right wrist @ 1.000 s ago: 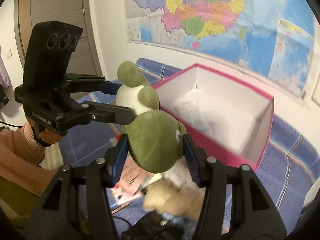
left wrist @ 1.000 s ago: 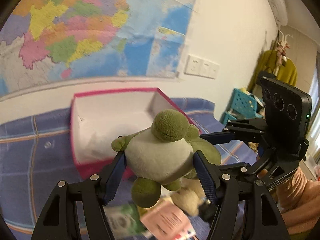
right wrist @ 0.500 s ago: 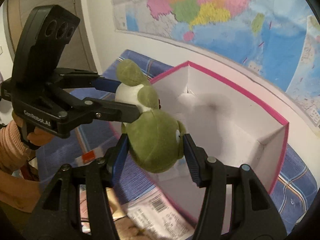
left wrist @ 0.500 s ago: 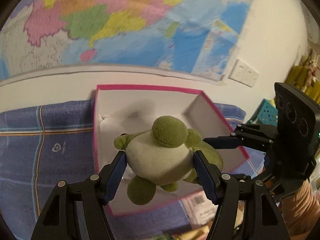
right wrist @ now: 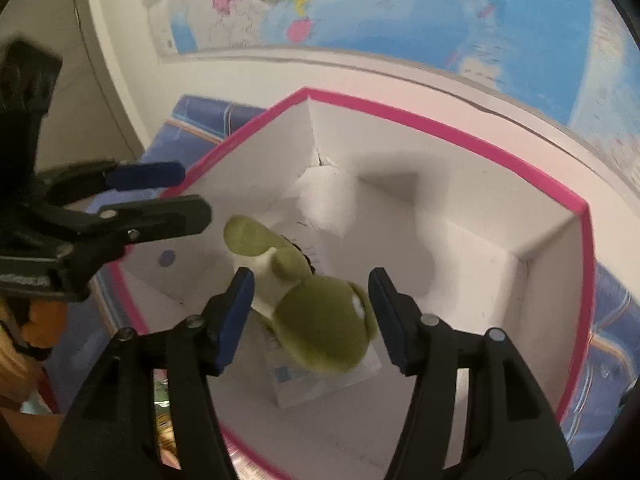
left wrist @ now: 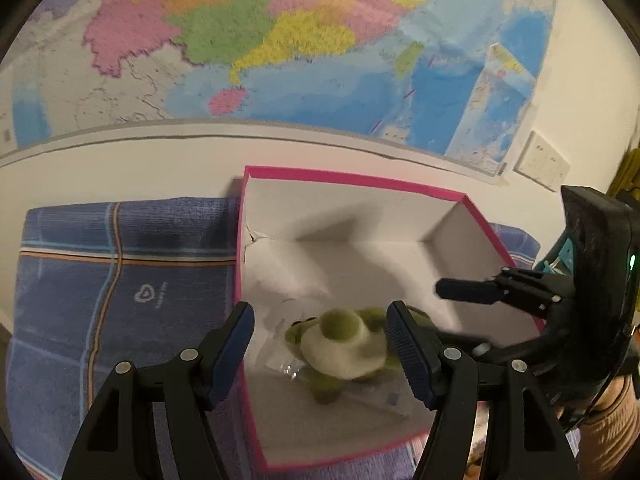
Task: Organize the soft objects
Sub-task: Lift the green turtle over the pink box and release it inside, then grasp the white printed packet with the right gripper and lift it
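A green and cream turtle plush lies blurred inside the white box with a pink rim, on its floor near the front wall. My left gripper hovers above it, open, its blue pads clear of the plush on both sides. In the right wrist view the turtle plush shows head first between the pads of my right gripper. Those jaws are opening, with a gap at the left pad. The box rim surrounds both grippers. My left gripper reaches in from the left.
The box rests on a blue checked cloth against a wall with a large map and a socket plate. A paper sheet lies under the plush. A person's orange sleeve is at the lower right.
Both grippers carried the turtle over the box and lower. It has left both pairs of pads and dropped to the box floor. The right jaws have widened slightly.
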`<state>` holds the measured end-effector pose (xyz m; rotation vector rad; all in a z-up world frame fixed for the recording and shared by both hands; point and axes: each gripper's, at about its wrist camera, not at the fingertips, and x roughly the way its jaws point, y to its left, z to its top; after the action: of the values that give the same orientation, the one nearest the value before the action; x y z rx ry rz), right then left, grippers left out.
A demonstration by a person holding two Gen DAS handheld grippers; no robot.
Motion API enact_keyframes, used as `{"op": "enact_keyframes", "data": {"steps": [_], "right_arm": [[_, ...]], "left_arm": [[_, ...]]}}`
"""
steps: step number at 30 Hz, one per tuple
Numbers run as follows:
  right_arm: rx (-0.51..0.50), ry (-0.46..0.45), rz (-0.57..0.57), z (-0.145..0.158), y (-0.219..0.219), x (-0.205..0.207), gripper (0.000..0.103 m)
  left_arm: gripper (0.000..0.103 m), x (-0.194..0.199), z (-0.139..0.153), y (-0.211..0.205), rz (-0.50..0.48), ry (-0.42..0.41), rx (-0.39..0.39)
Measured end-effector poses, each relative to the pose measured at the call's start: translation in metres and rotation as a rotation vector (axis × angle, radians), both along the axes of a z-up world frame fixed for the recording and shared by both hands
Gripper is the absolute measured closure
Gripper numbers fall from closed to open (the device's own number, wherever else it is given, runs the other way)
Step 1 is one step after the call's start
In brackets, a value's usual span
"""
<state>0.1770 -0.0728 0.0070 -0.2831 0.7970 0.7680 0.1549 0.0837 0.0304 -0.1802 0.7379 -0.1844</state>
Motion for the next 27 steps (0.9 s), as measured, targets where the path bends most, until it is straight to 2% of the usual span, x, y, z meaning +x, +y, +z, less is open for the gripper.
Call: {"op": "enact_keyframes", "data": {"steps": [7,12,17,21,27], "right_arm": [[0.216,0.002,0.023,0.042,-0.071,-0.054,0.040],[0.273,-0.007,0.040,0.051,-0.107,-0.100,0.040],[0.280,0.073,-0.005,0.027,-0.132,-0.122,0.040],[0.286,0.178,-0.101,-0.008,-0.153,-0.116,0.040],[0.285,0.295,-0.207,-0.051,-0.173,-0.100,0.040]], "left_arm": [[0.031,-0.055,0.019,-0.020,-0.104,-0.078,-0.014],[0.031,-0.089,0.011,-0.049,-0.204,-0.060,0.016],[0.031,-0.091,-0.022,-0.071,-0.255,0.035,0.021],[0.031,-0.084,-0.054,-0.084,-0.266,0.141,0.010],[0.033,-0.074,-0.074,-0.093,-0.291,0.216,-0.011]]}}
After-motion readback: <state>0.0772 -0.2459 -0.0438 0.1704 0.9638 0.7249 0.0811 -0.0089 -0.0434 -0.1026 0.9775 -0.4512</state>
